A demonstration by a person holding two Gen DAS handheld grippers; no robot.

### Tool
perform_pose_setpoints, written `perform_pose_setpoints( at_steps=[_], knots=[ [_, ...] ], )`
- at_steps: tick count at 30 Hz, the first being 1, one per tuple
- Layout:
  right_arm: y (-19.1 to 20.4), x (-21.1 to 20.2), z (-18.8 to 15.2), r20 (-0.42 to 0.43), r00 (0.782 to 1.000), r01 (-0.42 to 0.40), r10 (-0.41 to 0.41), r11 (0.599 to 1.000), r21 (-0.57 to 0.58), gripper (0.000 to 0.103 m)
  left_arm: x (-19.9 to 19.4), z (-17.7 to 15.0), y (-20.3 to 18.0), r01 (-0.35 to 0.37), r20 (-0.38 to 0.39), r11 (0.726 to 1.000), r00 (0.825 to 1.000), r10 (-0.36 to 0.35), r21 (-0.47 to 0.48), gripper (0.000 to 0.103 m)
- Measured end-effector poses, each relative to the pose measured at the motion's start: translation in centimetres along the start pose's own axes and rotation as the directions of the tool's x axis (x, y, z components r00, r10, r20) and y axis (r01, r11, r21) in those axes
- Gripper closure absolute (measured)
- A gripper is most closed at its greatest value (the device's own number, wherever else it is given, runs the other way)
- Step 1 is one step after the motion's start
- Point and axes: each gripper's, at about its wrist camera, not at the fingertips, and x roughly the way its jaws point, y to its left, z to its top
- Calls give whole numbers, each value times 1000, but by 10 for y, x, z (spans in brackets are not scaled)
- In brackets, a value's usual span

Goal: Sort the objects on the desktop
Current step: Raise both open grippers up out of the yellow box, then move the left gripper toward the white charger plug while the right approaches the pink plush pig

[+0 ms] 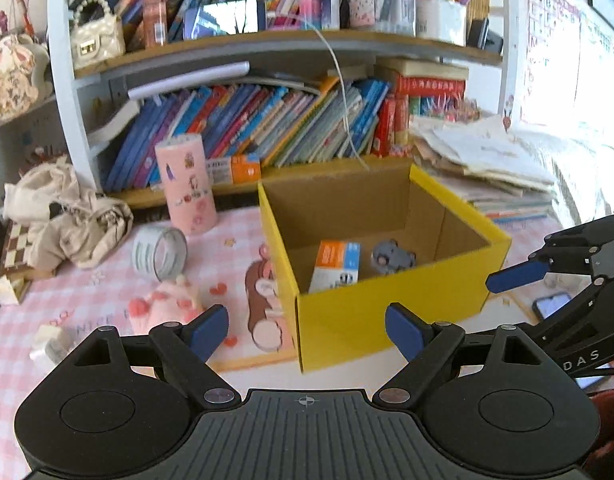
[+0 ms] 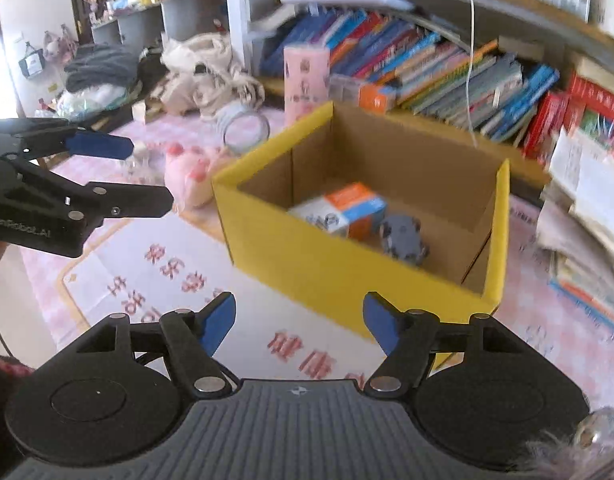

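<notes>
Left gripper (image 1: 307, 330): jaws spread wide and empty, held above the desk in front of the near corner of the yellow box.
Right gripper (image 2: 299, 320): jaws spread wide and empty, facing the long side of the box from above the paper sheet.
Yellow box (image 1: 387, 312): open-topped cardboard, upright on the desk, straight ahead of both grippers and nearer the left one.
Small carton (image 1: 336, 265): orange, white and blue, lying inside the box on its floor.
Grey toy (image 1: 391, 258): inside the box, just beside the carton.
Pink plush (image 1: 167, 306): on the desk left of the box, ahead of the left jaw's left finger.
Glass jar (image 1: 159, 253): lying on its side beyond the plush, mouth toward the camera.
Pink cylinder (image 1: 189, 186): standing upright behind the jar, near the bookshelf.
Cloth bag (image 1: 67, 216): crumpled at the far left of the desk.
Desk (image 1: 107, 288): covered in a pink checked cloth.
Bookshelf (image 1: 267, 128): rows of leaning books behind the box.
Paper sheet (image 2: 179, 276): printed with red characters, flat on the desk beneath the right gripper.
</notes>
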Motion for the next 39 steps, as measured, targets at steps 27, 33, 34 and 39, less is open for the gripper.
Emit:
perform_pose_setpoints(
  at_steps=[27,33,34,39],
  knots=[
    [75,55,-12,-101,992,70,-79,993,-91,37,10,-42,37,34,-145,999,989,-34,0,15],
    [104,65,1,-108,989,95,-102,993,-70,37,10,-43,63,86,-156,995,985,-79,42,15],
    [109,67,3,-109,988,99,-106,993,-67,37,10,-43,67,95,-158,994,984,-86,49,15],
    [130,77,13,-116,985,123,-127,991,-48,37,10,-45,89,135,-166,988,979,-120,78,15]
  ],
)
